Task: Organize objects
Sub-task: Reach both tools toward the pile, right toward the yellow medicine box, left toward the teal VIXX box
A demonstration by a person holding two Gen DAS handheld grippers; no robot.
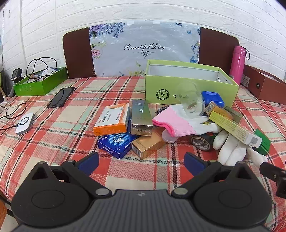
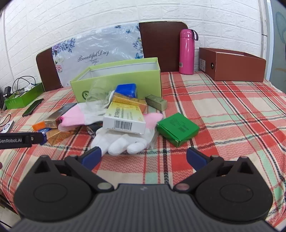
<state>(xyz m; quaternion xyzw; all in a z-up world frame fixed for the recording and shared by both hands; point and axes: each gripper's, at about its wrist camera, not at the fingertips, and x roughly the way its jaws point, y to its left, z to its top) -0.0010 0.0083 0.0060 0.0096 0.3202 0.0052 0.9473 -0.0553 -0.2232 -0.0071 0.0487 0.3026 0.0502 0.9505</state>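
Left tongs [image 1: 141, 163]: held wide open, nothing gripped.
Right tongs [image 2: 143, 158]: held wide open, nothing gripped.
White glove [image 2: 123, 142]: lain just ahead of right tongs.
Blue box [image 1: 116, 145]: lain just ahead of left tongs.

tablecloth [image 1: 53, 128]: red, cream and mint plaid with dark lines
open box [image 1: 178, 89]: pale lime green, white inside
flask [image 2: 186, 51]: hot pink
gloves [image 2: 123, 142]: white with pink cuffs
flat box [image 2: 177, 128]: bright green
side box [image 2: 237, 67]: brown
medicine box [image 1: 112, 119]: orange and white
wall [image 1: 143, 10]: white brick pattern
gripper pads [image 1: 89, 163]: dark blue
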